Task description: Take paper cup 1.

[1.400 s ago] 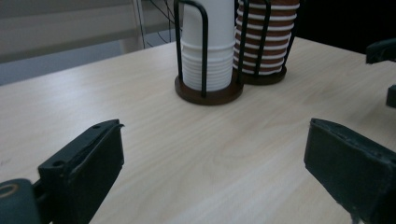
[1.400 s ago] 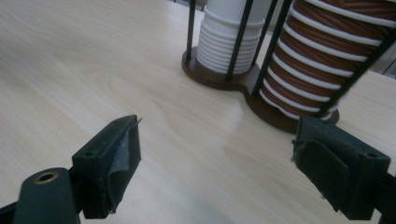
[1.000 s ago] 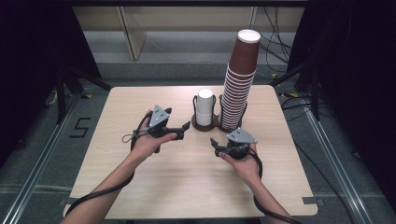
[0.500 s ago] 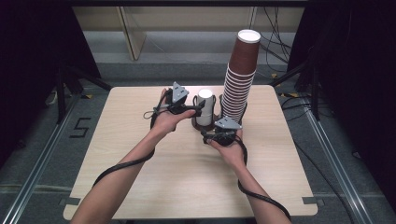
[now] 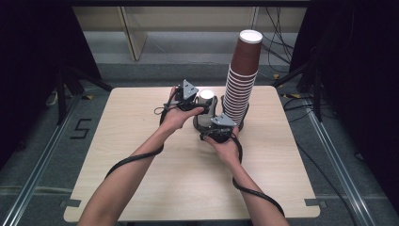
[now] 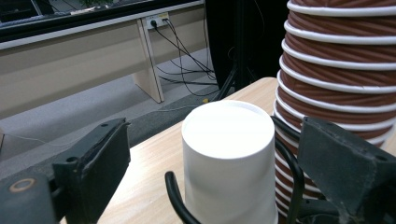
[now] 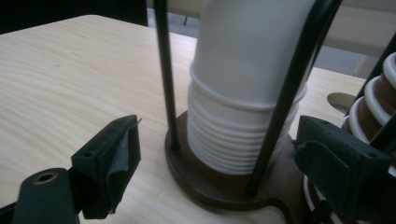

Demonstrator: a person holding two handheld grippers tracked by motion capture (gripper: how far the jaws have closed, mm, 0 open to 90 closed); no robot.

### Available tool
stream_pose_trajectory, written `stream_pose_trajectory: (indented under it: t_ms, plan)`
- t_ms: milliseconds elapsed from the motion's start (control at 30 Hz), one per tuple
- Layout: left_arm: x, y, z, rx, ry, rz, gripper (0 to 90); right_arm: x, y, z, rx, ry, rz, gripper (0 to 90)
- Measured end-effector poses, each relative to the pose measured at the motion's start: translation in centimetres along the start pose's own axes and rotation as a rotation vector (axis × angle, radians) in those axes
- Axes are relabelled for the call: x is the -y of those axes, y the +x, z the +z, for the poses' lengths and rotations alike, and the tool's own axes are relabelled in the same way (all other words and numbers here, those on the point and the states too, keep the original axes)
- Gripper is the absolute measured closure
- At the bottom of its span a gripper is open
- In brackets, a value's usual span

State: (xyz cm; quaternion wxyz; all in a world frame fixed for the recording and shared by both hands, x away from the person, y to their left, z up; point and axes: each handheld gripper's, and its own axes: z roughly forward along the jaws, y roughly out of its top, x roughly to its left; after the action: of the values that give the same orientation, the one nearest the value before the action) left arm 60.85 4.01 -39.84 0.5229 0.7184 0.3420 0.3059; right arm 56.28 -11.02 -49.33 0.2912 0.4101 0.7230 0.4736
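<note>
A short stack of white paper cups [image 5: 205, 94] stands in a black wire holder on a round brown base [image 7: 212, 184]. Right beside it rises a tall stack of brown ribbed cups [image 5: 241, 80]. My left gripper [image 5: 201, 104] is at the top of the white stack [image 6: 228, 154]. Its jaws stand open on either side of the top cup, clear of it, and have just been closing. My right gripper [image 5: 219, 116] is low at the holder's base. Its jaws [image 7: 219, 154] are open and have just closed a little, with the bottom of the white stack [image 7: 238, 116] ahead between them, untouched.
The holder and the brown stack [image 6: 336, 70] stand at the far middle of a light wooden table [image 5: 141, 155]. Black cables trail from both grippers over the tabletop. Dark stands and floor cables surround the table, and a low shelf [image 6: 70, 60] runs behind it.
Both hands have moved in from the middle of the table to the white cup stack, the left toward its top, the right toward the holder's base.
</note>
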Motion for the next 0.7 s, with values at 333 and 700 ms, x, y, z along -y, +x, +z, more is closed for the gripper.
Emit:
stream_pose_trajectory:
  t_ms: [333,700]
  plan:
    - [0.6,-0.1,1.2,0.001,0.030,-0.009,13.9,-0.4,0.2,0.8,0.074,-0.016,0.004,23.6]
    - [0.8,0.0,1.7,0.007,0.035,-0.016,15.0,0.0,0.8,2.0,0.145,-0.022,0.050,25.8]
